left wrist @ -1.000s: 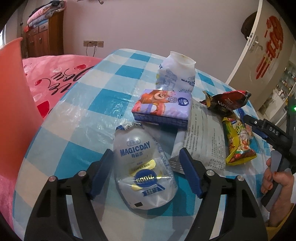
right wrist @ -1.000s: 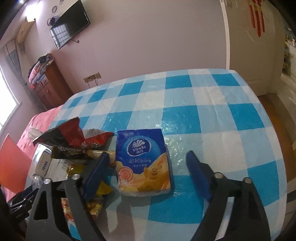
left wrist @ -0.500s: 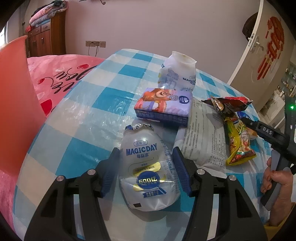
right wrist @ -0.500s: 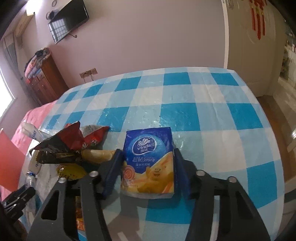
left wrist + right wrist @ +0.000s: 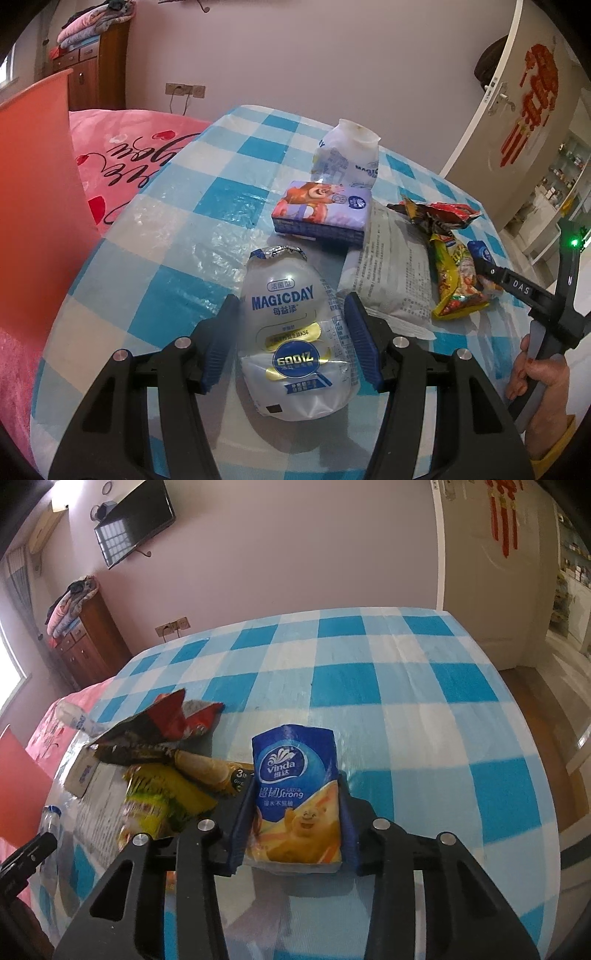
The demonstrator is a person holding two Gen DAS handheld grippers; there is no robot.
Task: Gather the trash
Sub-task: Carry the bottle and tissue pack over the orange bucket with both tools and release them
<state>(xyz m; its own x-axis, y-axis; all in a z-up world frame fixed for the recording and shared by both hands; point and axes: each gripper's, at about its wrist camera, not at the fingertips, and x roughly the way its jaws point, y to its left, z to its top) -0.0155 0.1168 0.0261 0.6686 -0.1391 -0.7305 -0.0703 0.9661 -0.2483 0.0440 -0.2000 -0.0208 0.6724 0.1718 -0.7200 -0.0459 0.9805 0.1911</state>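
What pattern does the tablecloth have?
The tablecloth has a blue-and-white check pattern, seen best in the right wrist view.

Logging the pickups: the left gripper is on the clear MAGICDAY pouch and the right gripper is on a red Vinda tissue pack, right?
Not quite. In the right wrist view, the Vinda tissue pack between the right gripper's closing jaws is blue and yellow, not red. The rest holds.

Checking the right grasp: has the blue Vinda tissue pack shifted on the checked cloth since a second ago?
Cannot tell; the Vinda tissue pack lies over the same blue square, the right gripper closing around it.

"MAGICDAY" and "600亿" on the clear bottle [image 5: 295, 332]; "Vinda", "Ultra Strong" on the blue tissue pack [image 5: 295, 801]; "DAS" on the right gripper [image 5: 480, 266].
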